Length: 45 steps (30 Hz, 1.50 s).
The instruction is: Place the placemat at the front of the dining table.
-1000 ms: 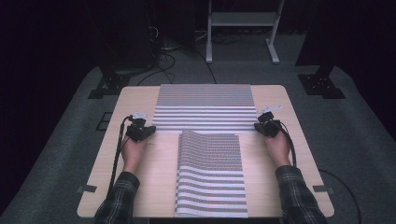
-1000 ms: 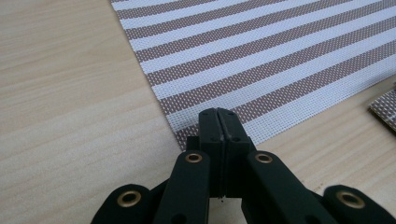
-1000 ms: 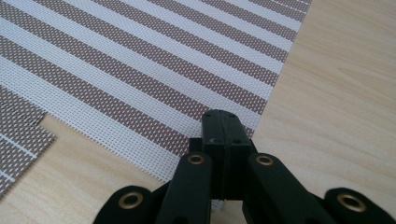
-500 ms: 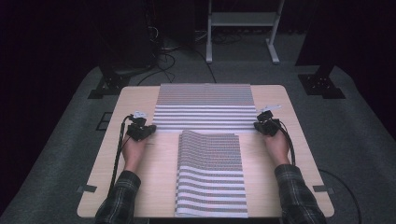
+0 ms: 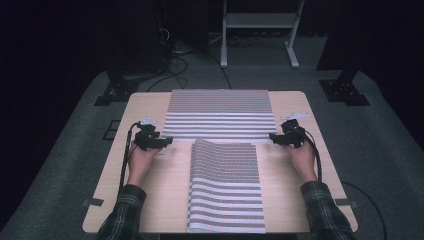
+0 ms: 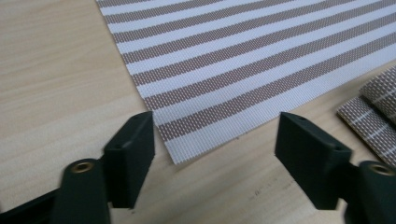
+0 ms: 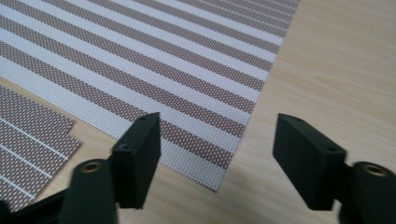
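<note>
A light wooden table [image 5: 150, 107] is covered by two striped woven placemats [image 5: 220, 115] [image 5: 226, 187], both laid flat.

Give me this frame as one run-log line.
left gripper: open, at near-left corner of far striped mat | right gripper: open, at its near-right corner | near striped mat: untouched

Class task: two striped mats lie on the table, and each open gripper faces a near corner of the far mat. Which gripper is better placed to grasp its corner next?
Roughly even; the left gripper has a slight edge. The mat corner lies between its open jaws, while the right gripper has its corner nearer one jaw.
</note>
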Each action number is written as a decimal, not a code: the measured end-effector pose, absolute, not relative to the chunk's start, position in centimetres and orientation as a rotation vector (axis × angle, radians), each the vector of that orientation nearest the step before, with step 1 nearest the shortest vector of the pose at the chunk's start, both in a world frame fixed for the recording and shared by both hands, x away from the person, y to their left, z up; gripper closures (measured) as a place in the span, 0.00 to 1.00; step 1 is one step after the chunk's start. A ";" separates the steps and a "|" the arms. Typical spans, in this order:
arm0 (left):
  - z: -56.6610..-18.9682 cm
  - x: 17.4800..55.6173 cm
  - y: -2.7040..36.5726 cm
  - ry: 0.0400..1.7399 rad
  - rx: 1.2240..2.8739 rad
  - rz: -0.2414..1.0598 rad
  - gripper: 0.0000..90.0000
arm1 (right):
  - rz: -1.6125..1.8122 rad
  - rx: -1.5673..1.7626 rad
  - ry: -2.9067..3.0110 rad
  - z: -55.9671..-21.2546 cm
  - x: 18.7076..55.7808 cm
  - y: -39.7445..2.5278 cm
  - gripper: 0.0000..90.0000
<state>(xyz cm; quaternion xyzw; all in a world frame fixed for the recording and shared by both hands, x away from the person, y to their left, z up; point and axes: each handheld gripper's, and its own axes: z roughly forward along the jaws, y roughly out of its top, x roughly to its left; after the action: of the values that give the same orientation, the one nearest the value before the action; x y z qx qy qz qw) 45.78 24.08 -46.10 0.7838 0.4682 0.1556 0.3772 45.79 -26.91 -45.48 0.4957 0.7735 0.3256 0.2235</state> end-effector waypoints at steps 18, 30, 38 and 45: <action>-44.2 42.9 24.4 1.127 1.998 0.445 0.00 | 1.033 1.315 2.134 -43.7 42.9 -28.3 0.10; -43.5 39.3 25.2 1.092 2.012 0.420 0.00 | 1.037 1.265 2.149 -42.8 39.2 -28.8 0.10; -43.1 36.3 25.4 1.045 2.011 0.411 0.00 | 1.049 1.261 2.179 -43.7 36.9 -29.5 0.10; -43.6 33.6 25.5 1.015 2.035 0.415 0.00 | 1.091 1.260 2.195 -44.3 34.9 -30.3 0.10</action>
<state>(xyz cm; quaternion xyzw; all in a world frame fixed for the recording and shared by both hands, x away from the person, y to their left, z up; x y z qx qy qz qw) 33.56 25.48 -43.56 0.8057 0.4018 0.1644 0.4029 34.93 -30.25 -44.33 0.4488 0.7816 0.3885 0.1915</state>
